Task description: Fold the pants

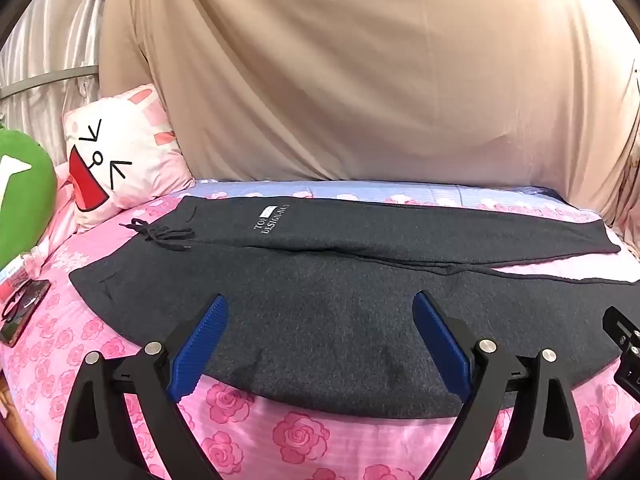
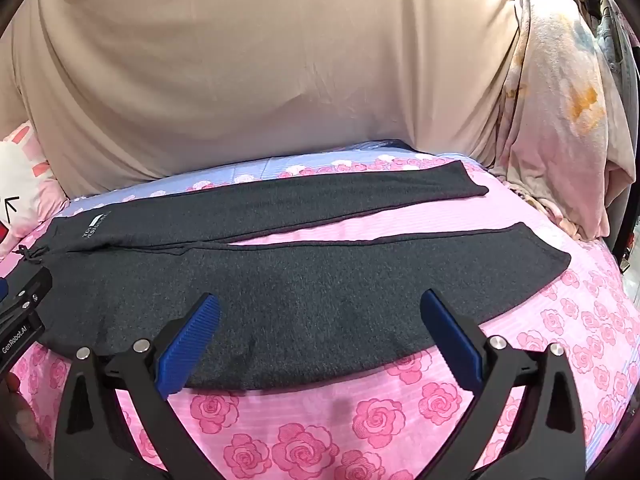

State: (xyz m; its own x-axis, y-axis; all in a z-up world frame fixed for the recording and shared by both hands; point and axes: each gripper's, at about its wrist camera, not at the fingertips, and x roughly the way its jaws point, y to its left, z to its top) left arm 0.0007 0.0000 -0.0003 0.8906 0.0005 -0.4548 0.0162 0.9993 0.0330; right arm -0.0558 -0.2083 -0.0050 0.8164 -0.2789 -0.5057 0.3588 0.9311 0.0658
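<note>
Lengthwise, pants (image 1: pixel 320 300) lie left-right (waist left), legs right

The pants (image 1: pixel 320 300) lie flat across the bedsheet (image 1: pixel 304 440), with a bare strip of sheet along their near edge and a narrow bare wedge between the two legs toward the cuffs (image 2: pixel 520 236). Left of the waistband, a pillow (image 1: pixel 120 156), a green cushion (image 1: pixel 20 196) and a phone (image 1: pixel 24 312) crowd that end. A beige drape (image 1: pixel 340 72) walls off the far side, and hanging cloth (image 2: pixel 560 120) closes the cuff end.
</note>
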